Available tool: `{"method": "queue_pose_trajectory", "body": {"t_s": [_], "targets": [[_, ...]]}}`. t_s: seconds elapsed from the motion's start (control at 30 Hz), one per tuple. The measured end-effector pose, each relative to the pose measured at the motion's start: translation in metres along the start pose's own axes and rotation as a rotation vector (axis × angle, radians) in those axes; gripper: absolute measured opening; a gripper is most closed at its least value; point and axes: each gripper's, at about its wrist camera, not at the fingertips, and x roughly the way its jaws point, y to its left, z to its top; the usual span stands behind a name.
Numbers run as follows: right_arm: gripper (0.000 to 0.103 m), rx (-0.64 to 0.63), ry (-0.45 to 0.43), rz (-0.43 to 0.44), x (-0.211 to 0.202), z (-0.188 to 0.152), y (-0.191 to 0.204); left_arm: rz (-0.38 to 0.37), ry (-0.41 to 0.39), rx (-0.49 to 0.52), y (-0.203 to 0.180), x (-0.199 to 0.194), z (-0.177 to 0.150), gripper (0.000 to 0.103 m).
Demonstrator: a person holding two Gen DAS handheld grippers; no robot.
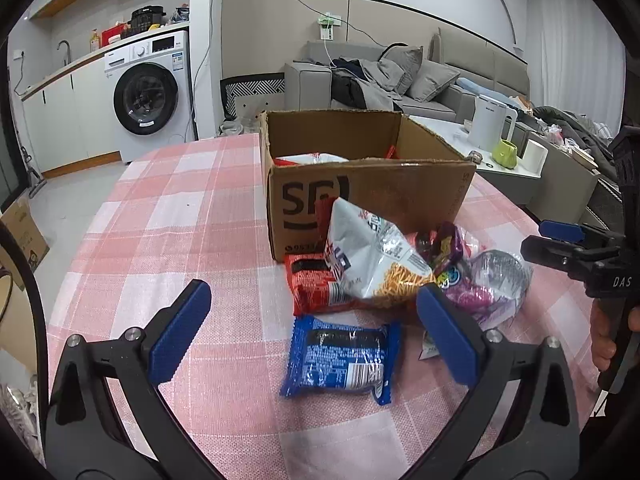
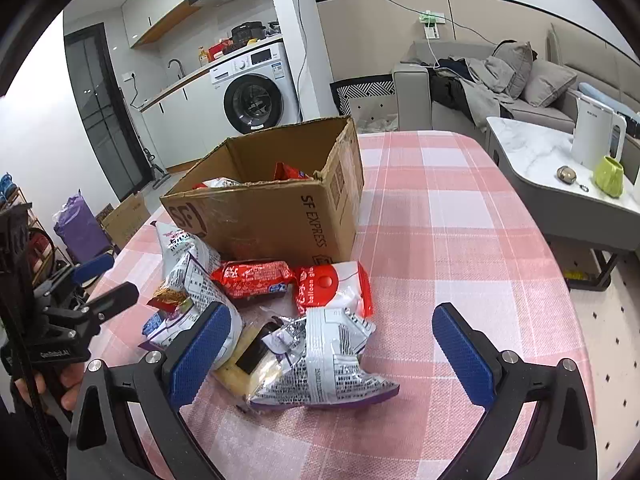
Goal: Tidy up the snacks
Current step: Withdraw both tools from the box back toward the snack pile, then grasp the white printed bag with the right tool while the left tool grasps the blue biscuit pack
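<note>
Left wrist: left hand-held gripper [image 1: 316, 330] gapes above blue packet [image 1: 342, 360].

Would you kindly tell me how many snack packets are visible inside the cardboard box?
2. A white packet lies by the front wall of the cardboard box, and a red packet sticks up nearer its right side. Others may be hidden below the rim.

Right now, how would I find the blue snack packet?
Start at the cardboard box on the pink checked tablecloth. The snack pile lies before it. The blue packet lies flat alone at the pile's near edge, between the open left gripper fingers; it is the only blue wrapper.
</note>
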Motion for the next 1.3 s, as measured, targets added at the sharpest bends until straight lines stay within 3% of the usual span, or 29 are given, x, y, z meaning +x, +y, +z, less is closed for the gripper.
{"method": "queue_pose_trajectory", "body": {"t_s": [0.33, 0.7, 1.07, 1.3], "targets": [[0.103, -0.032, 0.029, -0.018, 0.008, -0.013, 0.006, 0.008, 0.004, -0.006, 0.002, 0.003, -0.013, 0.103], [0.103, -0.028, 0.065, 0.041, 0.019, -0.02, 0.009, 0.016, 0.006, 0.001, 0.001, 0.012, -0.025, 0.103], [0.102, -0.02, 0.114, 0.04, 0.038, -0.024, 0.004, 0.013, 0.007, 0.015, -0.002, 0.016, -0.031, 0.103], [0.092, -0.025, 0.119, 0.031, 0.041, -0.027, 0.003, 0.019, 0.017, 0.012, -0.001, 0.018, -0.032, 0.103]]}}
